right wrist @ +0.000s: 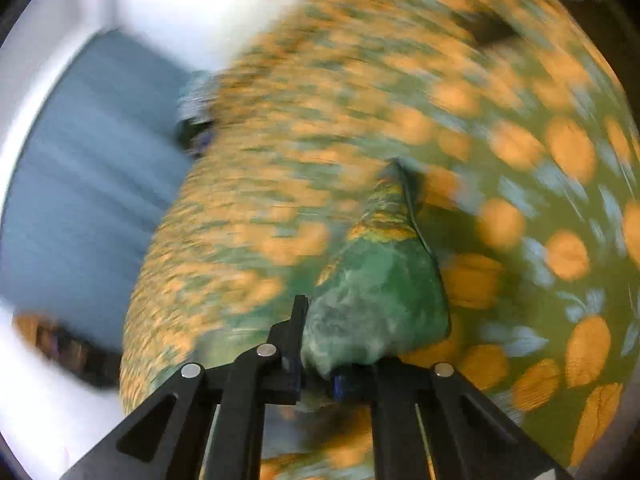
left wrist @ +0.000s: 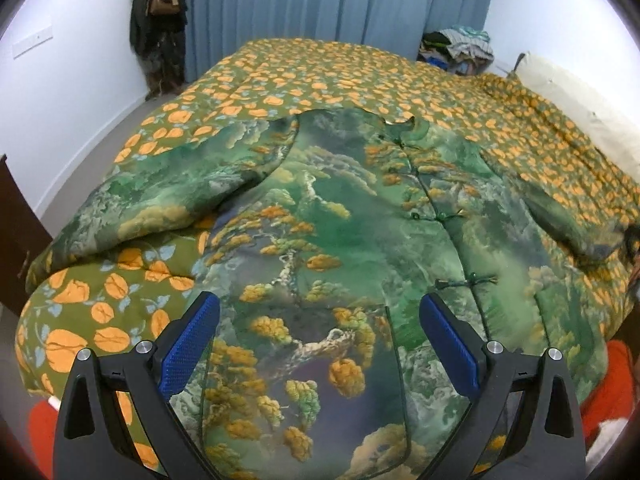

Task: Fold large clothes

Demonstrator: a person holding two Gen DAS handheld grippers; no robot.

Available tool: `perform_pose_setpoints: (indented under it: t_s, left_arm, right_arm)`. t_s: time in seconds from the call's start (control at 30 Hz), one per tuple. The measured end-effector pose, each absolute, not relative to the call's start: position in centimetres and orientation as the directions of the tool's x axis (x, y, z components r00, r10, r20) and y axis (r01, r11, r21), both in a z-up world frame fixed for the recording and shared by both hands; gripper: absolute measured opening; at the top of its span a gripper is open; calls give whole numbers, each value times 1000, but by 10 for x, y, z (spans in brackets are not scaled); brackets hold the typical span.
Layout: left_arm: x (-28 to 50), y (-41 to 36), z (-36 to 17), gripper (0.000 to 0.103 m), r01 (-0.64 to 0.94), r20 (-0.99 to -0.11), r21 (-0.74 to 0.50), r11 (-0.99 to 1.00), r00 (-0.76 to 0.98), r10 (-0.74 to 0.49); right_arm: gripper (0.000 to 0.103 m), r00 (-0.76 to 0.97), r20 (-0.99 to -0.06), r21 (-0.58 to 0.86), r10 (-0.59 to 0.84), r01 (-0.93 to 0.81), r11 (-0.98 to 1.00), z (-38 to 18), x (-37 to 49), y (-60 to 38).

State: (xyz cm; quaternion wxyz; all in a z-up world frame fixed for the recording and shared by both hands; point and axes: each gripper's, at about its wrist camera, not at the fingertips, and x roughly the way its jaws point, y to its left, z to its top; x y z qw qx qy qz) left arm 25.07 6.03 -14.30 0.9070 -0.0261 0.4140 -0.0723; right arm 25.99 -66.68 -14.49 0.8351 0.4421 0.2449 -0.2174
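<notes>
A large green garment (left wrist: 352, 224) with a tree and cloud print lies spread front-up on the bed, collar toward the far side, knot buttons down its right half. Its left sleeve (left wrist: 160, 200) is folded inward; its right sleeve (left wrist: 560, 216) stretches to the right. My left gripper (left wrist: 320, 332) is open and empty, hovering over the garment's lower hem. My right gripper (right wrist: 320, 344) is shut on a bunch of the garment's green cloth (right wrist: 380, 288), lifted above the bedspread. The right wrist view is motion-blurred.
The bed carries an olive bedspread with orange leaves (left wrist: 320, 76). A pillow (left wrist: 580, 100) lies at the right. A pile of clothes (left wrist: 460, 48) sits at the far corner. Blue curtains (left wrist: 340, 0) hang behind. Dark clothes (left wrist: 160, 24) hang at the left wall.
</notes>
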Motion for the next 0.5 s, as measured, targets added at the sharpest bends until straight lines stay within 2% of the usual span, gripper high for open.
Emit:
perform_pose_setpoints:
  t_s: [0.13,0.23,0.33,0.5]
  left_arm:
    - [253,58,-147,100,113,-755,-127,985,633,-170]
    - [251,57,-148,100,119,-754,-146,982,629,-189]
    - [248,60,-148,100,113,-753,-163,980,628,-198]
    - [243,65,-148,100,111,-750,-201,973,622,-225]
  right_arm:
    - [9,859,-511,476,-37,318,820,-55,301,-567]
    - [9,853,-516,319,74,111,941,-28,330,-471]
    - [9,804,-575,204,152,-39,978,-42,344,-388]
    - [9,706,-683,47,186,-212,976,-107,338,-279]
